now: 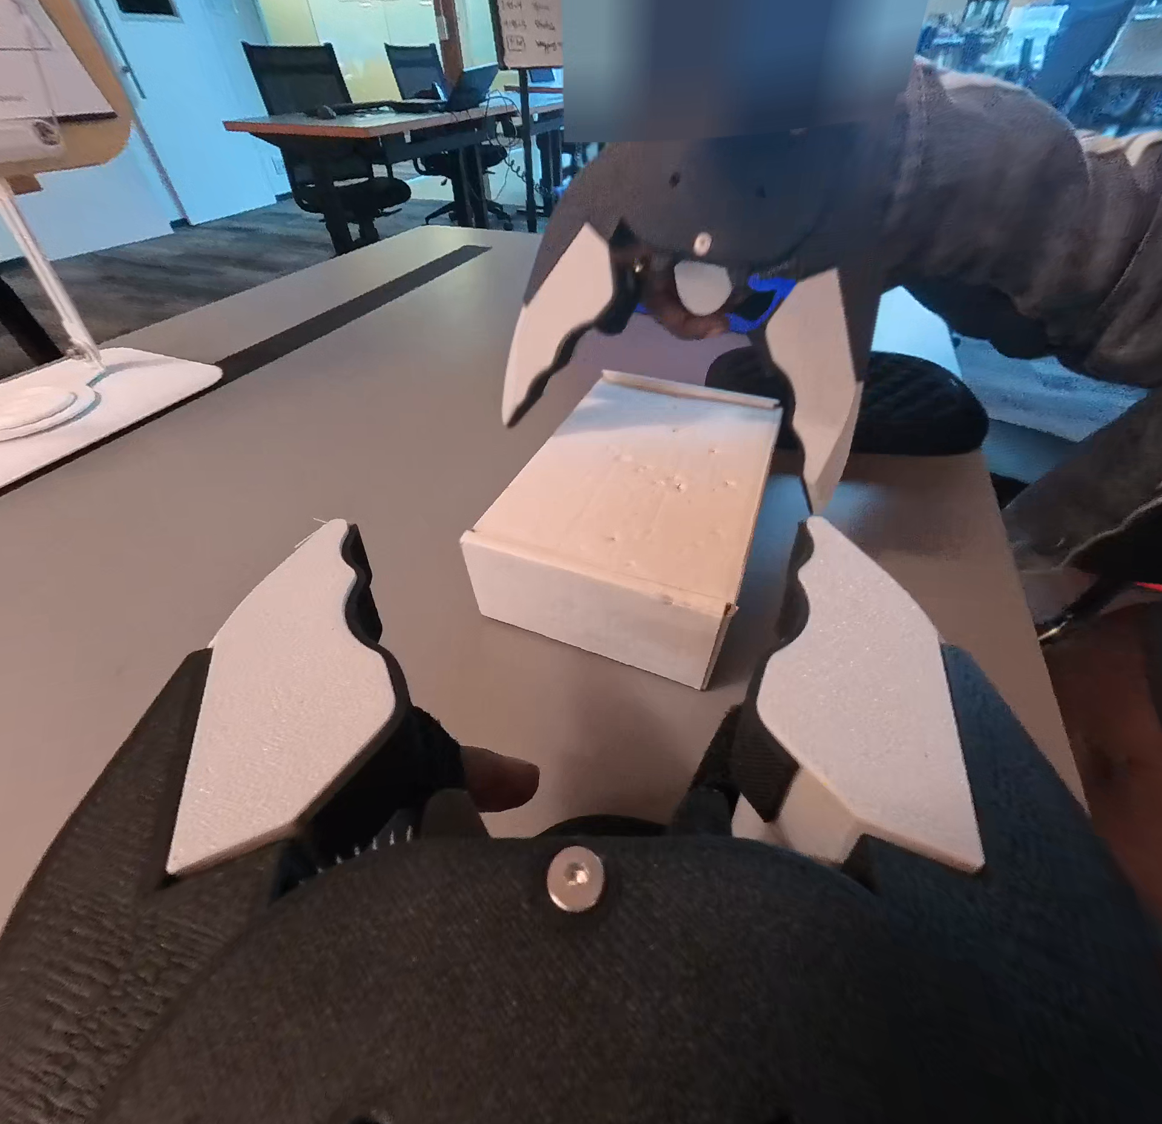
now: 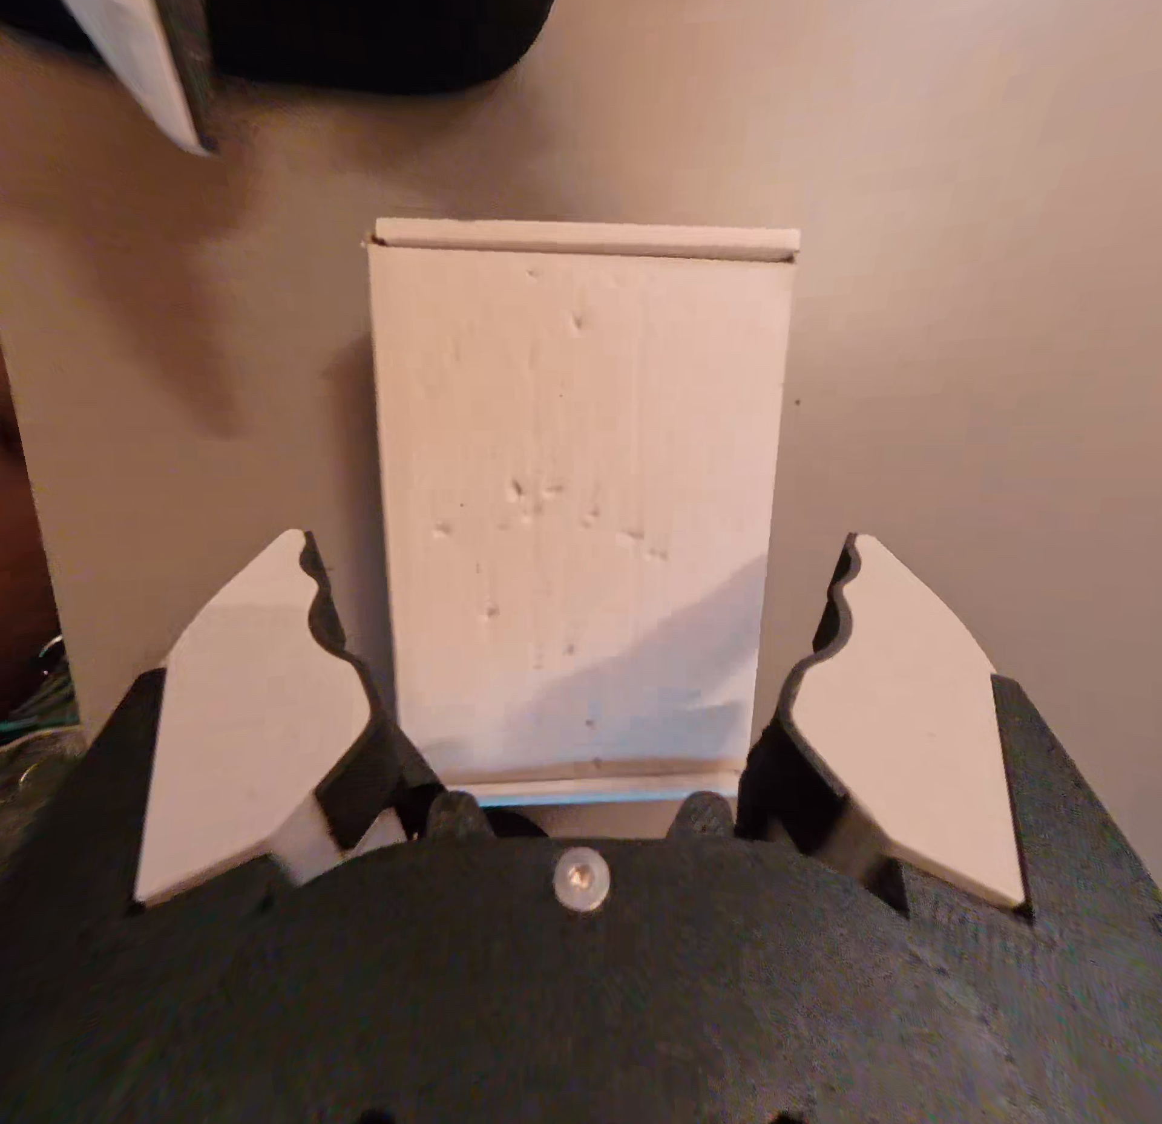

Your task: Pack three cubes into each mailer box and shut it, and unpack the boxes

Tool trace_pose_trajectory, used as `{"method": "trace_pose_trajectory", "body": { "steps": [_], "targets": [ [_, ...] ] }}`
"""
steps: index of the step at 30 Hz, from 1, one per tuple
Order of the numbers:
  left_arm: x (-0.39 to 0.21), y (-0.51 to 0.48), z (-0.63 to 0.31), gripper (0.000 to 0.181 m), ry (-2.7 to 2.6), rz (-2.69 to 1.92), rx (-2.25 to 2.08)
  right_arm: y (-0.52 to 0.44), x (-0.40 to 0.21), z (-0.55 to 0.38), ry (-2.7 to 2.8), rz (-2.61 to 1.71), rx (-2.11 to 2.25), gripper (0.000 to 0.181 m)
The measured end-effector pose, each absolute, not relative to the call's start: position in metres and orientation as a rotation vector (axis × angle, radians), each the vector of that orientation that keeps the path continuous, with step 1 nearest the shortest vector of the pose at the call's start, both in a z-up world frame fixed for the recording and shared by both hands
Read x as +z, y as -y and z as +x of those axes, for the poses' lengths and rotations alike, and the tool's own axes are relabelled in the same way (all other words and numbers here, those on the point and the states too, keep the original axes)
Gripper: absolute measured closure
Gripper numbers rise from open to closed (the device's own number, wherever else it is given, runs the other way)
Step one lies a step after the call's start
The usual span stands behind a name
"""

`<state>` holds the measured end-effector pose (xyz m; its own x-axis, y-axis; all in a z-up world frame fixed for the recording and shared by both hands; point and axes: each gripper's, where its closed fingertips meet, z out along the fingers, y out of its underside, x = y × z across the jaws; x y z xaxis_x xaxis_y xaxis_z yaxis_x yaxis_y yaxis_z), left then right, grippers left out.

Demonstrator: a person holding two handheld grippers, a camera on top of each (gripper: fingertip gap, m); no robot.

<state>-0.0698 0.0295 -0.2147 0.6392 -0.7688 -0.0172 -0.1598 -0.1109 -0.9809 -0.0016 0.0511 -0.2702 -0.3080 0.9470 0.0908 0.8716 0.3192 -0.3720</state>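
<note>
We are holding both the left hand-held gripper (image 1: 581, 566) and right hand-held gripper (image 2: 578, 566) spread apart around the closed mailer box (image 1: 629, 503) lying on the desk (image 1: 314, 440); a one-sided nudge risks sliding it off-square.

My left gripper (image 1: 581, 531) is spread wide, level and low. My right gripper (image 2: 578, 544) points down, jaws wide apart.
</note>
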Motion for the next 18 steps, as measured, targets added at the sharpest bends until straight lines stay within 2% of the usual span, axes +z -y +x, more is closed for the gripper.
{"method": "trace_pose_trajectory", "body": {
  "steps": [4,18],
  "targets": [
    [-0.211,-0.03,-0.074,0.058,-0.744,-1.617,-0.638,-0.043,-0.287,0.002,2.477,-1.741,0.282,0.035],
    [-0.211,-0.028,-0.073,0.064,-0.759,-1.604,-0.619,-0.05,-0.303,-0.008,2.456,-1.808,0.17,0.035]
  ]
}}
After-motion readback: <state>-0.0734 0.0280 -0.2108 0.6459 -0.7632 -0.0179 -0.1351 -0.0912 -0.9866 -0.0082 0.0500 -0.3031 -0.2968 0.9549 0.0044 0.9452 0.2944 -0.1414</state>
